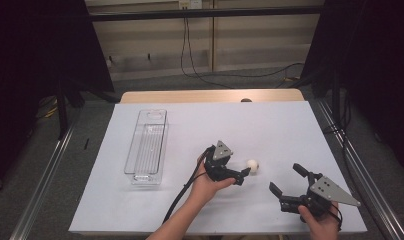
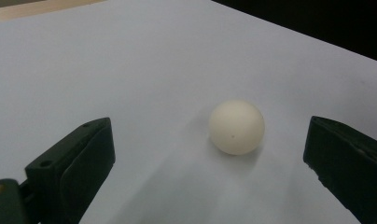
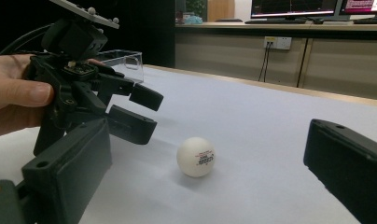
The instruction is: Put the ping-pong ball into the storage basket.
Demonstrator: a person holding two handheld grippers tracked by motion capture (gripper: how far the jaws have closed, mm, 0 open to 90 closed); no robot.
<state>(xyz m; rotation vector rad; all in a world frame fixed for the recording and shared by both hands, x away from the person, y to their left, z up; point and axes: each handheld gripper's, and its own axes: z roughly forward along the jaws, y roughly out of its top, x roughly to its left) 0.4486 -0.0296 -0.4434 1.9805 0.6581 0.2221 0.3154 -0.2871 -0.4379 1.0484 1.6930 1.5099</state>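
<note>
A white ping-pong ball (image 1: pixel 252 166) rests on the white table cover (image 1: pixel 205 125), right of centre near the front. My left gripper (image 1: pixel 238 167) is open and points right at the ball, its jaw tips just short of it. In the left gripper view the ball (image 2: pixel 236 127) lies ahead, between the lines of the two spread jaws of the left gripper (image 2: pixel 209 129), untouched. My right gripper (image 1: pixel 287 179) stands open to the ball's right and nearer the front edge, aimed at it. The right gripper view has the ball (image 3: pixel 196 157) with red print, beyond the right gripper (image 3: pixel 206 131), with the left gripper (image 3: pixel 143 112) at its left.
A clear, long plastic bin (image 1: pixel 146 147) lies on the left half of the table, also visible as the bin (image 3: pixel 123 58) behind the left hand. Wooden table edge (image 1: pixel 210 95) runs along the back. Cables trail from both grippers toward the front.
</note>
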